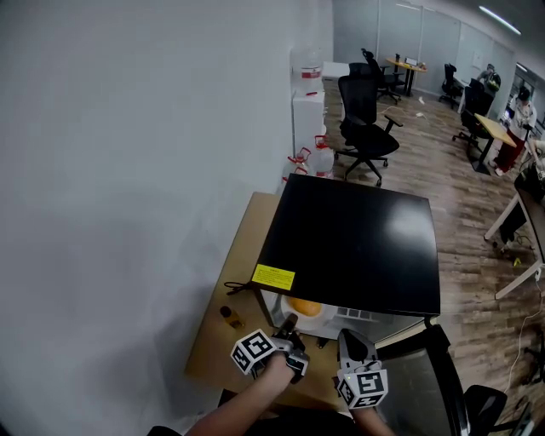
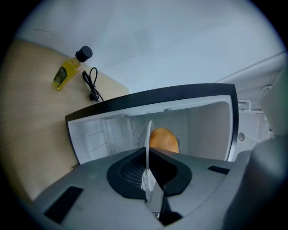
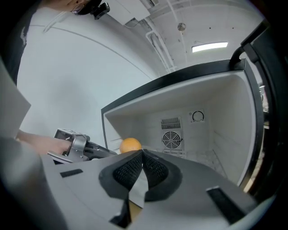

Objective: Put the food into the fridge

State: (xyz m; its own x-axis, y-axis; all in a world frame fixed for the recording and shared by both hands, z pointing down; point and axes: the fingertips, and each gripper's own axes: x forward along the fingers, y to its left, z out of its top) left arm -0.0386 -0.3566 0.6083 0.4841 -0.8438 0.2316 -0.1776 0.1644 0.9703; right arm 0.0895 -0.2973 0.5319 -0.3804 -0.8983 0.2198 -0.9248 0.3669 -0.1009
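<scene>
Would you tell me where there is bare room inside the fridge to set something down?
The fridge floor is bare from the orange food across to the right wall, below the fan vent. The left side is crowded: the left gripper holds the plate with that food there.

Head view dim and even, with a soft sheen on the fridge top (image 1: pixel 358 247) and a ceiling strip (image 1: pixel 500 19) far right. Gripper views brighter, fisheye bend, black vignette corners, foreground soft. Ceiling lamp (image 3: pixel 209 46) blown out.
</scene>
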